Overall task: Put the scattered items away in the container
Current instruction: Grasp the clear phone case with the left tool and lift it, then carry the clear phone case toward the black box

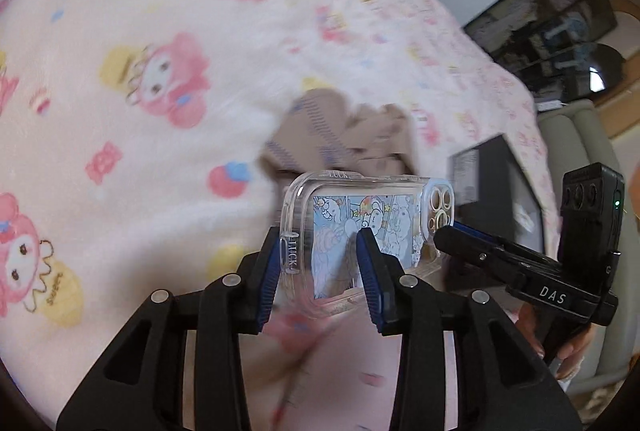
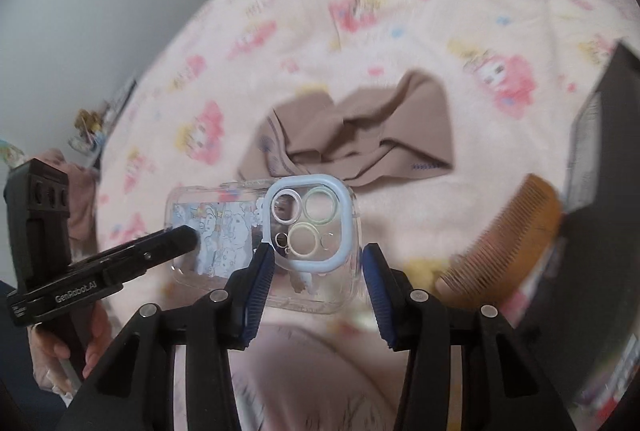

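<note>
**Clear phone case held up between both grippers above the bed**

The left gripper is holding the short end of the transparent phone case; its blue pads are straddling that edge, one pad against the printed back and one on the outer rim, so it is reading as clenched on the case, though how firmly is hard to judge through the clear plastic. The right gripper is sitting at the camera-cutout end, jaws standing apart on either side of the blue ring and not visibly pressing; it is reading as released, probably steadying or handing over rather than carrying. The case is hanging in the air over the pink cartoon-print blanket, likely held flat so it is not slipping out. A crumpled beige garment is lying on the blanket beyond it; a wooden comb is resting just beside a dark box at the right, presumably the container, so both are waiting to be tidied.
</note>
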Demonstrator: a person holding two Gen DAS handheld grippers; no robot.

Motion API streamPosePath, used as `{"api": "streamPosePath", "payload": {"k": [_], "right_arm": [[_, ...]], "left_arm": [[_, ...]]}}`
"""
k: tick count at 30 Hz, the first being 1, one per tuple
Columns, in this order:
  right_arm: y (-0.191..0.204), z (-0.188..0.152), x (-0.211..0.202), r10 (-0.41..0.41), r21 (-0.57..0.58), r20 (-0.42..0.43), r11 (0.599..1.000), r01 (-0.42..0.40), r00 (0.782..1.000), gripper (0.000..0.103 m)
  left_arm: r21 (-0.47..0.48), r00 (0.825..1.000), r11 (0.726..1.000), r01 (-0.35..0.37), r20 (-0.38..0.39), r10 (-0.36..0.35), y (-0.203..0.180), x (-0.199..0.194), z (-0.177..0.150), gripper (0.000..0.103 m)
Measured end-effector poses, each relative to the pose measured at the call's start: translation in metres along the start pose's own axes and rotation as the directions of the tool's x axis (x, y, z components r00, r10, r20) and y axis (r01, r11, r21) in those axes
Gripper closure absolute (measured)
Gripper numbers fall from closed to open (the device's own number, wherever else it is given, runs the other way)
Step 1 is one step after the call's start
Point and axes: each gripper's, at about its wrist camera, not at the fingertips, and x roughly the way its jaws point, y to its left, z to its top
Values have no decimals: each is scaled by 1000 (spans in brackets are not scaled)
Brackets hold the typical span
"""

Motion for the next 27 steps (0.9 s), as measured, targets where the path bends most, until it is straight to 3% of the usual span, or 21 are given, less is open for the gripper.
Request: {"api": "streamPosePath", "payload": {"k": [5,9,14,18,20,27], "right_arm": [[-15,-13,-70,-1,34,110,999,-3,994,60],[-28,-22,-104,-20,79,183,997,6,983,60],[-89,-40,-164,-139,146,243,984,106,960,60],[-149,-43,-190,-261,195,247,957,216,933,60],[-180,-43,-192,-300,219,238,943,250,924,60],[-269,-47,-166,-330,347,162,901,259,930,60]], "left_arm": [[91,997,993,71,26,-73,-57,-20,-4,66],[181,990,973,139,-3,-141,-119,-12,-7,66],[307,982,932,191,-68,-179,-213,24,-13,67],[362,973,904,227,-129,-193,-279,69,-12,67],[374,970,900,226,-167,-175,-303,102,-9,67],[415,958,891,183,-278,-68,-337,196,-12,64]]}}
